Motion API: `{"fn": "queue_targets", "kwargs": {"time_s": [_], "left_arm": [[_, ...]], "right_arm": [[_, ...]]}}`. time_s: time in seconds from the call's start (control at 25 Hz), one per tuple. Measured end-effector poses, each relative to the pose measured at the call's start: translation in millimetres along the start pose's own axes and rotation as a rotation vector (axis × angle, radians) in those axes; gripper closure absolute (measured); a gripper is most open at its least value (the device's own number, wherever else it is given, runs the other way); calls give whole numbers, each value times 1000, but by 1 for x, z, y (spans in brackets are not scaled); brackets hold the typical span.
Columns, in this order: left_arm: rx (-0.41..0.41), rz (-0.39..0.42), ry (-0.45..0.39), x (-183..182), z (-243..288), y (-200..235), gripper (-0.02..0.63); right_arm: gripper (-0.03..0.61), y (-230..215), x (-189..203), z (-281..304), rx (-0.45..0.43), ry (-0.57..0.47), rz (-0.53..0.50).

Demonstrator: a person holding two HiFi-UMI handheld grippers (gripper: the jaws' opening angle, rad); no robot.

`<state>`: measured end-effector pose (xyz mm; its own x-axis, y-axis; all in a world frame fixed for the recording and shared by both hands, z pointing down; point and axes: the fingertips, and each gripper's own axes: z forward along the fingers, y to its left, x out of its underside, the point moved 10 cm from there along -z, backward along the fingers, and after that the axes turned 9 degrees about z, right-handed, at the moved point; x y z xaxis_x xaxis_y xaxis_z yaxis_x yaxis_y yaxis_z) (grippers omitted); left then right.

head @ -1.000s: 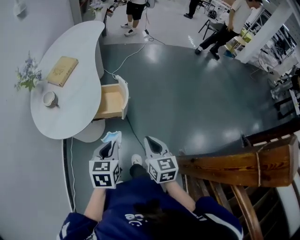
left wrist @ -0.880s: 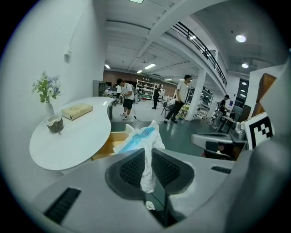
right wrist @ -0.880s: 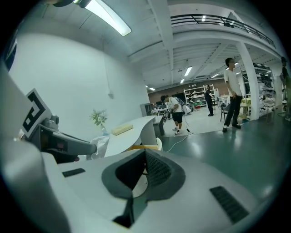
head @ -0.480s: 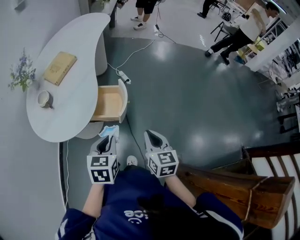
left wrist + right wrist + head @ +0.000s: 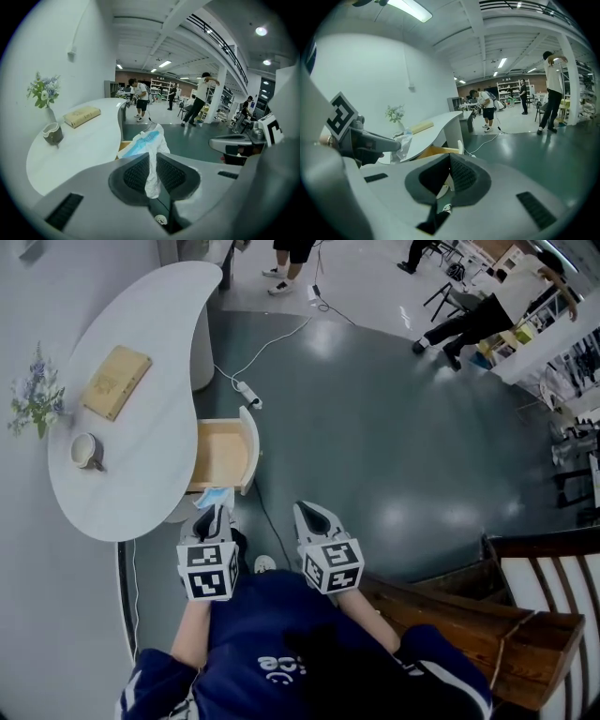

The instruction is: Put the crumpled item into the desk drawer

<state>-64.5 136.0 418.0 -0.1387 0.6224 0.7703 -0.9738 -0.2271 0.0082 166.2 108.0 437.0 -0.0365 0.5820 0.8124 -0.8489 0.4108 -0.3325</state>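
The crumpled white and blue item [image 5: 216, 497] hangs pinched between the pads of my left gripper [image 5: 214, 513], which is shut on it. In the left gripper view the crumpled item [image 5: 148, 143] rises out of the left gripper [image 5: 152, 158] toward the desk. The wooden drawer [image 5: 223, 454] stands pulled open from the white desk [image 5: 150, 427], and the item is just at the drawer's near front corner. My right gripper [image 5: 308, 513] hovers over the floor to the right, shut with nothing held. From the right gripper [image 5: 450, 157] I see the drawer [image 5: 439, 151] ahead.
On the desk lie a tan book [image 5: 115, 381], a cup [image 5: 84, 451] and a small vase of flowers [image 5: 36, 399]. A white cable with a power strip [image 5: 246, 390] runs past the drawer. A wooden chair [image 5: 469, 620] stands at my right. People move far off.
Both grippers have moved forward toward the desk. The crumpled item has come from short of the drawer up to its near front corner. The wooden chair has slid back to the lower right.
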Motion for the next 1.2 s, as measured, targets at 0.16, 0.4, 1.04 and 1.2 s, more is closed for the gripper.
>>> {"fn": "queue_targets", "kwargs": {"time_s": [0.16,0.4,1.04,1.2], "left_arm": [[53,-25,15,-10,24,16,566],[102,37,22,-37,57,38,566],[227,12,70,-68,112,97,566],[227,24,73,-75,119,102,566]], "right_arm": [[572,-3,-11,23,49,2,23],[572,2,-35,59,83,-11,26],[572,28,-66,125,187,-14,46],[572,28,-66,132,192,12,50]]}}
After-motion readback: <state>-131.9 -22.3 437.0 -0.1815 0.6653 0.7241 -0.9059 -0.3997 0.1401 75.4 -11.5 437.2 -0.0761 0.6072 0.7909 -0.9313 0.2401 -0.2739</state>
